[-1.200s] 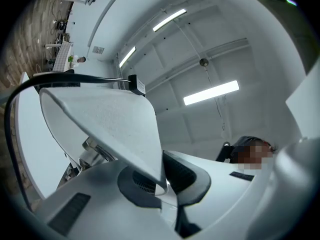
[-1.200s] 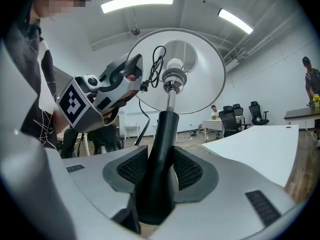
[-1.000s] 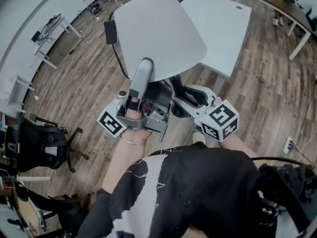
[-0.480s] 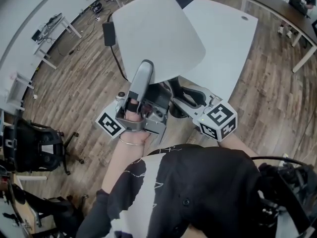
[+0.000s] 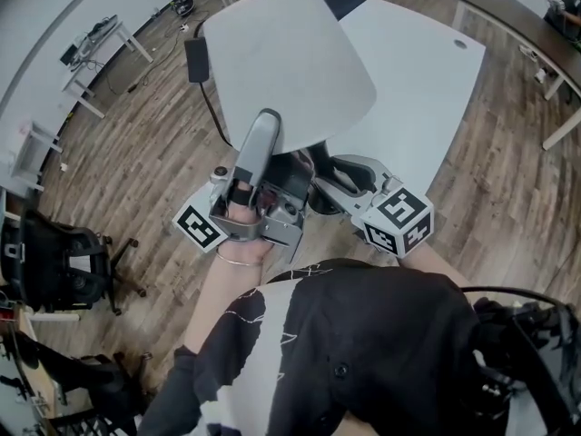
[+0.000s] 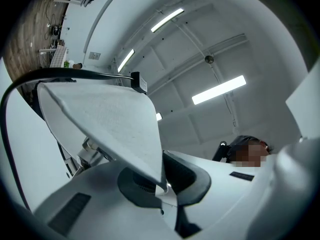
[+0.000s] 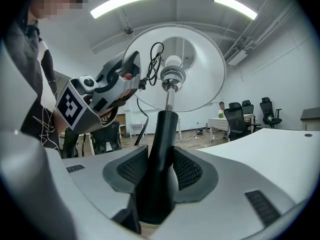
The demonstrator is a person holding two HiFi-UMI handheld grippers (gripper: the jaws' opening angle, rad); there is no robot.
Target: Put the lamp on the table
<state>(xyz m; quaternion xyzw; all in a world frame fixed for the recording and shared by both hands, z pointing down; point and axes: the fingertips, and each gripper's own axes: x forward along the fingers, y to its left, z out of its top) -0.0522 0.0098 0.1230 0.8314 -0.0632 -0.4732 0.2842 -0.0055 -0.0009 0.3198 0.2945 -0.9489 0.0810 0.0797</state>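
The lamp has a wide white shade (image 5: 281, 62) and a black stem (image 7: 160, 149) that widens downward. My left gripper (image 5: 269, 118) is shut on the shade's thin rim (image 6: 150, 159), pointing upward. My right gripper (image 5: 329, 173) is shut on the black stem, which its ribbed pads (image 7: 187, 169) press from both sides. The right gripper view looks up into the shade (image 7: 200, 79) and at the bulb socket (image 7: 172, 75). The lamp hangs above the floor, beside the white table (image 5: 427, 80). A black cord with an adapter (image 5: 193, 59) trails from the shade's far side.
A black office chair (image 5: 54, 266) stands on the wooden floor at the left. White desks (image 5: 100, 44) line the far left wall. A brown table (image 5: 517, 16) runs across the top right. More chairs (image 7: 240, 119) stand behind a small table in the right gripper view.
The white table and floor have slid right and down in the head view as I carry the lamp toward the table. Both grippers keep the same hold.
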